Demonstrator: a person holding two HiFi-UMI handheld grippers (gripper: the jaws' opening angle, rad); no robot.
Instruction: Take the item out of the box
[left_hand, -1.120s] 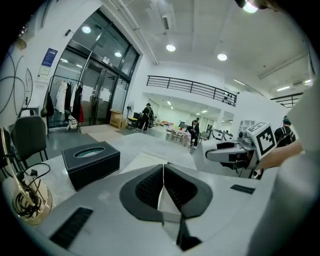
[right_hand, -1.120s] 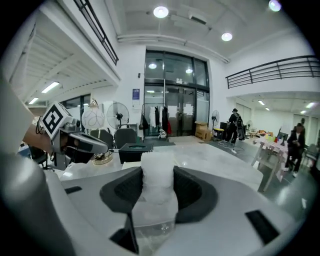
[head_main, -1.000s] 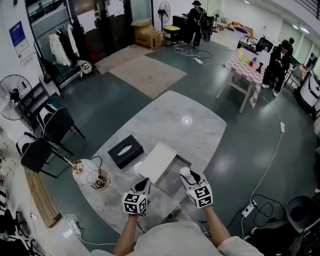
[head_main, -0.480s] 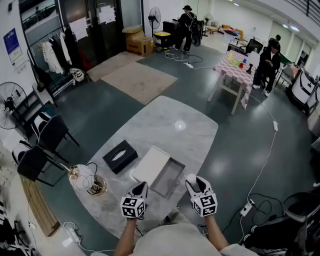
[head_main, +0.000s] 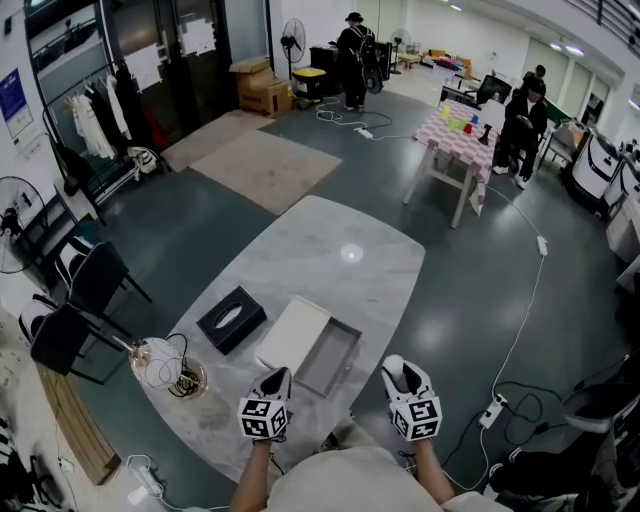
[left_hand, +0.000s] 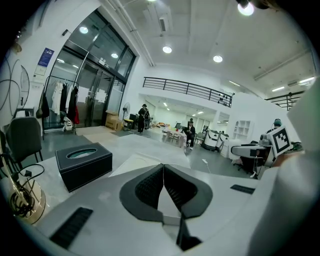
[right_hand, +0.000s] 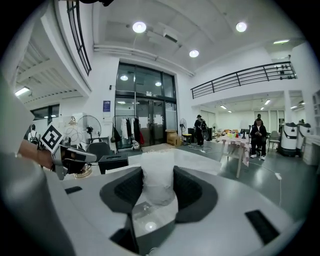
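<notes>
Right gripper (right_hand: 158, 173): jaws clamped on the white item (right_hand: 159, 190), held near-right of the box, clear of it.
Left gripper (left_hand: 163, 170): jaws pressed together, empty, probably just idle.
Box (head_main: 328, 358): open and bare; lid (head_main: 292, 333) lies on its left.

white left gripper (head_main: 276, 382), white right gripper (head_main: 398, 370), black ribbed pads (left_hand: 150, 187), 2 black-and-white marker cubes (head_main: 263, 417), pale top (head_main: 340, 482)
</notes>
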